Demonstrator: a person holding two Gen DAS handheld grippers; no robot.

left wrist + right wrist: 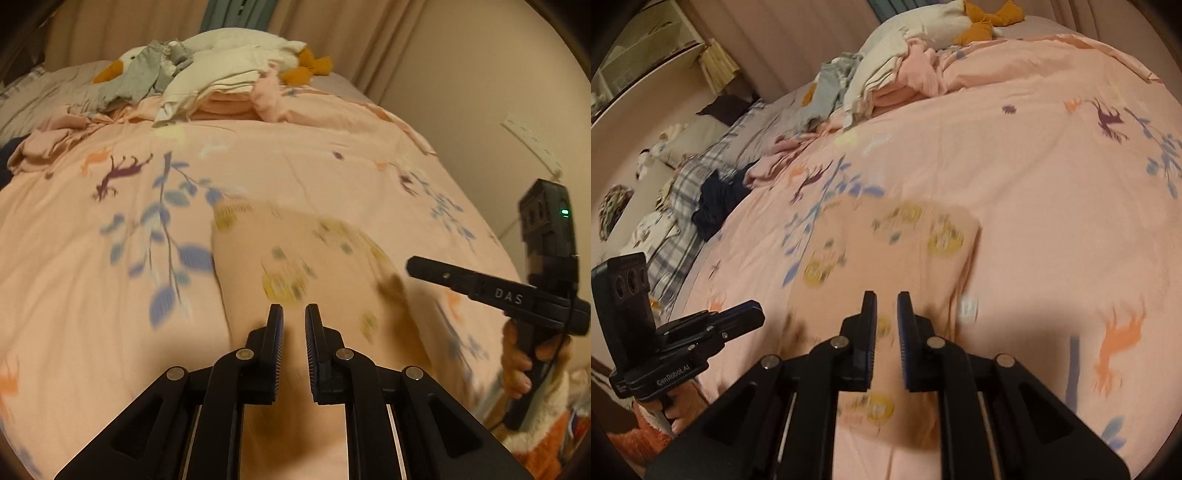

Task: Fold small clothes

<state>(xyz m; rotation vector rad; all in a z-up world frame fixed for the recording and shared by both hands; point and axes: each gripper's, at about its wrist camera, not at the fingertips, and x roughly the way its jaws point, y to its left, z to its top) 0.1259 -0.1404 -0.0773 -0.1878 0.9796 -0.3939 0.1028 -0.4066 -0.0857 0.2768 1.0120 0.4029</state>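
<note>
Open across the middle of the bedspread; heaped clothes and plush goose blocking the far edge.

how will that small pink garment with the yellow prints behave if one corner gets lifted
The small pink garment lies flat and thin on the bedspread, so it will likely drape limply, not hold shape. Probably very light. Its far half may drag and bunch.

Peach garment with yellow prints lies on pink animal-and-leaf-patterned bedspread.
</note>
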